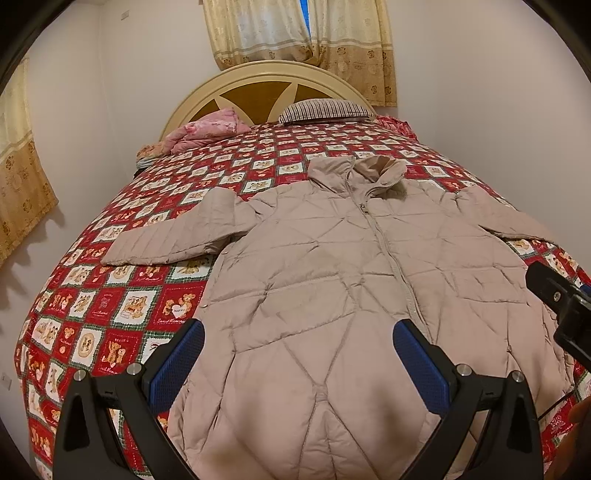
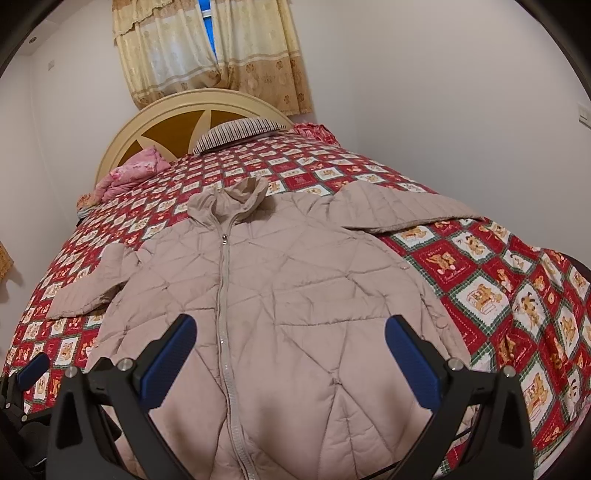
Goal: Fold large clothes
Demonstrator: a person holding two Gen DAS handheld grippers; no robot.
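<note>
A beige quilted jacket (image 1: pixel 332 266) lies flat and zipped on the bed, collar toward the headboard, both sleeves spread out to the sides. It also shows in the right wrist view (image 2: pixel 295 295). My left gripper (image 1: pixel 297 332) is open and empty, held above the jacket's lower left part. My right gripper (image 2: pixel 290 328) is open and empty, held above the jacket's lower right part. The right gripper's body shows at the right edge of the left wrist view (image 1: pixel 561 306); the left gripper's blue pad shows at the lower left of the right wrist view (image 2: pixel 33 369).
The bed has a red patchwork teddy-bear quilt (image 1: pixel 122 306). A pink bundle (image 1: pixel 207 133) and a striped pillow (image 1: pixel 325 110) lie by the cream headboard (image 1: pixel 266 74). Walls close in on both sides, with curtains (image 1: pixel 295 33) behind the bed.
</note>
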